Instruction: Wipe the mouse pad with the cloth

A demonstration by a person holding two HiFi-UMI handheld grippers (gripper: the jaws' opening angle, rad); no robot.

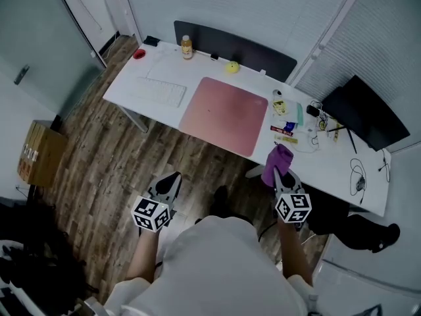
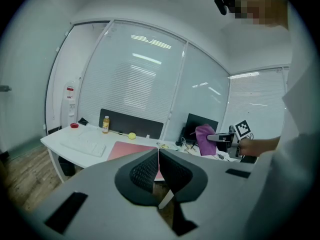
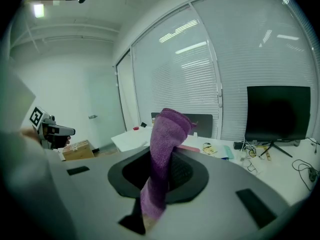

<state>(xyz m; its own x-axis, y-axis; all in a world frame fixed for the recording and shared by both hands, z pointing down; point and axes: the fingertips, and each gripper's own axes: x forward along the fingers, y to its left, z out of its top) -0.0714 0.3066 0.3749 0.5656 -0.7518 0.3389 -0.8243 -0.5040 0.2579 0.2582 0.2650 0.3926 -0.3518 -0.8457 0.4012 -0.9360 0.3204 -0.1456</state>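
Purple cloth [image 3: 167,129] pinched between jaws of right tool [image 3: 166,166], bulk standing above tips, tail hanging below. Left tool [image 2: 158,155] closed on nothing, held low, short of counter [image 1: 342,173]. Both well off pink mouse pad [image 1: 223,114], which lies flat at counter's front edge; wiping not started. Risks: cloth slipping from narrow pinch under pressure; unpinned pad sliding; stroke sweeping small clutter [image 1: 286,120] at pad's right edge, items too small to name, probably stationery.
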